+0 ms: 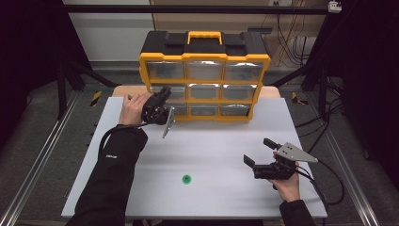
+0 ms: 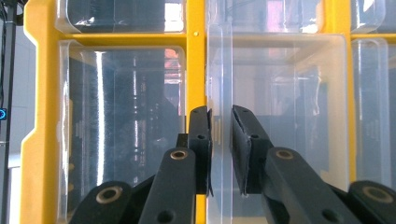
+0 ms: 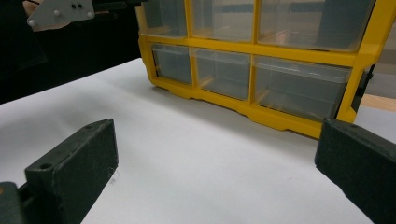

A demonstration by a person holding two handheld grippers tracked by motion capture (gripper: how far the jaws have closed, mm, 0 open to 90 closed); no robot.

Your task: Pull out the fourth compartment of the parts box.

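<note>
A yellow-framed plastic organiser cabinet (image 1: pixel 204 75) with clear drawers and a black top stands upright at the far edge of the white worktop (image 1: pixel 211 155). The left gripper (image 2: pixel 220 140) is up against its front, jaws drawn narrow around the protruding clear pull tab (image 2: pixel 219 70) of a transparent drawer (image 2: pixel 285 112) in the middle row; whether the pads press it cannot be told. The right gripper (image 1: pixel 256 150) rests low over the worktop, well apart from the cabinet, jaws spread wide and holding nothing.

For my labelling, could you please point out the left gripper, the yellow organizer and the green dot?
left gripper (image 1: pixel 164 92): high view, jaw tips.
yellow organizer (image 1: pixel 204 56): high view, upper frame.
green dot (image 1: pixel 186 179): high view, its centre.
</note>
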